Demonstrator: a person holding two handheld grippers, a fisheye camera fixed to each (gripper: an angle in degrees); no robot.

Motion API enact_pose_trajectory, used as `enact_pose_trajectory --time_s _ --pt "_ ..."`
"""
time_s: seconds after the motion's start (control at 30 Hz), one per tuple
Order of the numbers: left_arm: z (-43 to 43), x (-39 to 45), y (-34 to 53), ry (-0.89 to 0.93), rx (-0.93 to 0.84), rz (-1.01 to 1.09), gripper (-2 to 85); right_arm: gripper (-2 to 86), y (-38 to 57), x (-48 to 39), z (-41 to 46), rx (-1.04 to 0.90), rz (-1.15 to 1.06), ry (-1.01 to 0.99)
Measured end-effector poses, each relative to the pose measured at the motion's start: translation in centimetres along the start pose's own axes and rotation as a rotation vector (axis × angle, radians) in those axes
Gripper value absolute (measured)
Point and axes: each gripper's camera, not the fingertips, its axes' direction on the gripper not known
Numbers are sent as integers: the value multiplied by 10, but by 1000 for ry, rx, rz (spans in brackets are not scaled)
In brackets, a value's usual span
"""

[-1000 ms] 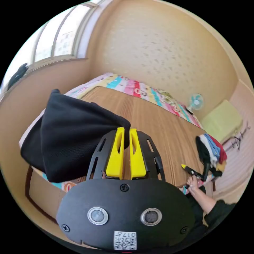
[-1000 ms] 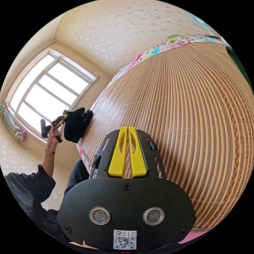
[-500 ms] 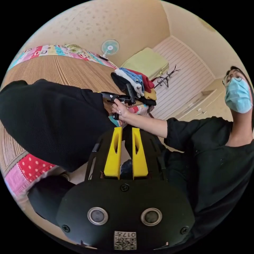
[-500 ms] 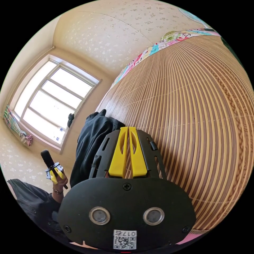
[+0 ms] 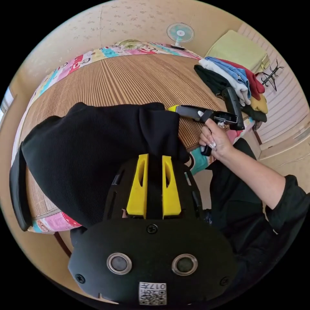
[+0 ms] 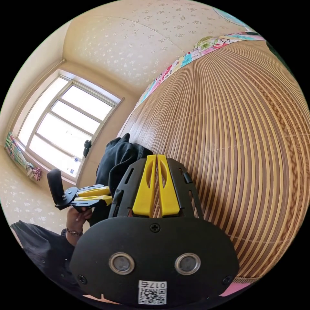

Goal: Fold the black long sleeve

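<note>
Hanging off the near edge of the bamboo mat is the black long sleeve, bunched up with most of it draped over the mat's corner. The left gripper has black cloth sitting right between its yellow jaws, so it's pinching the shirt at a folded edge. Moving right along the mat in the left gripper view, the right gripper pokes in with its yellow tip just beside the shirt's edge, a hand wrapped around its handle. Past that, on the mat's far right corner, there's a stack of clothes, and behind the mat a small fan.

In the right gripper view, the left gripper comes in from the left of the mat next to the bunched black long sleeve, with a window behind. The right gripper hovers over bare mat, jaws pressed together on nothing.

Labels: each gripper body has a QR sticker with small print, too tiny to make out properly.
</note>
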Motion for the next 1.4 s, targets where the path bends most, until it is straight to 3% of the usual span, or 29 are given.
enact_pose_trajectory --time_s 0.07,0.23,0.3,0.43,0.6,0.67,0.87,0.97,1.03,1.1,1.17,1.27,1.4 --pt "-19 -15 28 106 109 -84 41 62 -4 0 -7 -21 23 -20" --pt "-72 -31 101 129 361 -118 39 124 30 -39 -47 130 -76 -354" --pt "-86 -32 116 112 371 -95 39 126 41 -53 -36 54 -92 -367" --pt "-98 -44 133 105 311 -54 44 56 61 -78 -10 -93 -201 -734" --pt "-116 -92 162 373 373 -138 103 31 72 -108 1 -205 -267 -656" --pt "-128 -127 184 460 475 -235 123 27 77 -118 6 -262 -308 -624" --pt "-122 -153 194 375 410 -336 170 22 97 -138 27 -376 -342 -634" --pt "-128 -146 205 260 463 -366 60 21 105 -150 28 -431 -393 -606" --pt "-153 -139 220 224 587 -265 40 19 99 -149 1 -368 -434 -658" --pt "-188 -134 245 296 763 -86 37 16 83 -137 -34 -275 -428 -799" --pt "-234 -150 286 494 1012 75 34 13 65 -123 -70 -188 -392 -889" --pt "-280 -177 328 779 1264 356 29 14 48 -112 -129 -38 -410 -782" --pt "-306 -187 337 1153 1416 716 27 38 41 -114 -170 25 -447 -627"
